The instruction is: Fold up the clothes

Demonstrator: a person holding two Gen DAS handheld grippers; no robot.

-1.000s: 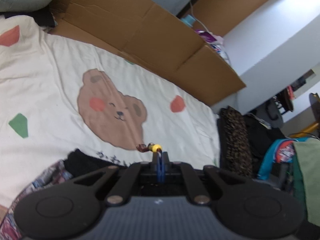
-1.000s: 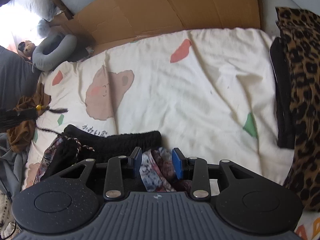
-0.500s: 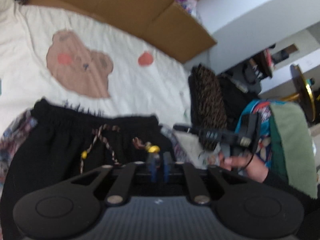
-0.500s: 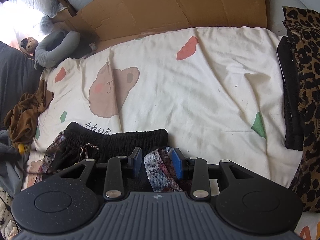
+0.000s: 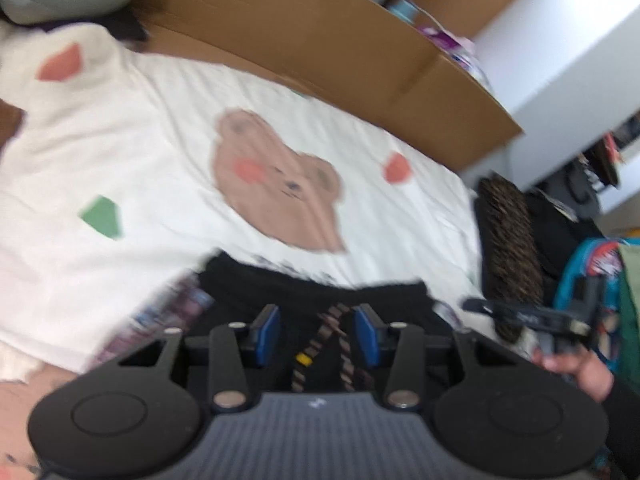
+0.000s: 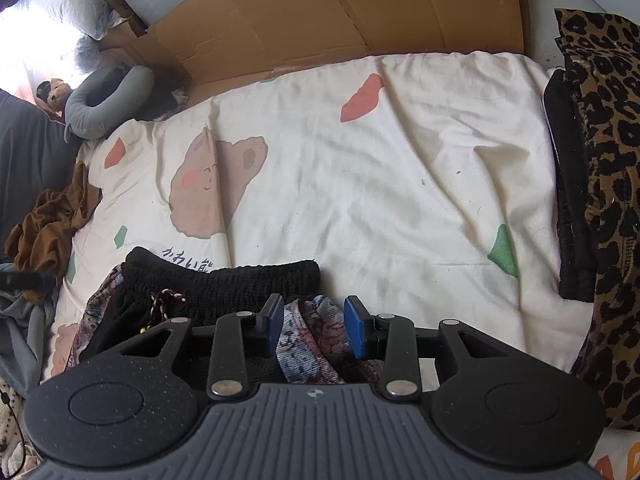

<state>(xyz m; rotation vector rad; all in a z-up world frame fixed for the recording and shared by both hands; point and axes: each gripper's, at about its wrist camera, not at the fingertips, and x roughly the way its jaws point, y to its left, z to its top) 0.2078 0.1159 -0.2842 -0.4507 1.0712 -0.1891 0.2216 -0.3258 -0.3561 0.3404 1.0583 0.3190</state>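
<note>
Bed cover [image 6: 360,200] cream, printed with a tan bear face with pink cheeks, plus scattered coral and green patches. Shorts [image 6: 224,280]: black ribbed waistband, braided brown-and-white drawstring [image 5: 320,340] with a yellow bead, over a mottled blue, maroon and white fabric [image 6: 308,340]. Leopard-print cloth [image 6: 604,160] in tan and black; brown cardboard [image 6: 320,12]; blue gripper pads [image 6: 276,316].

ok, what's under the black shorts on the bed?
A patterned garment pokes out from beneath the black shorts, showing at their left edge and between the right gripper jaws. Both lie on the bear-print blanket. How far it extends underneath is hidden.
</note>
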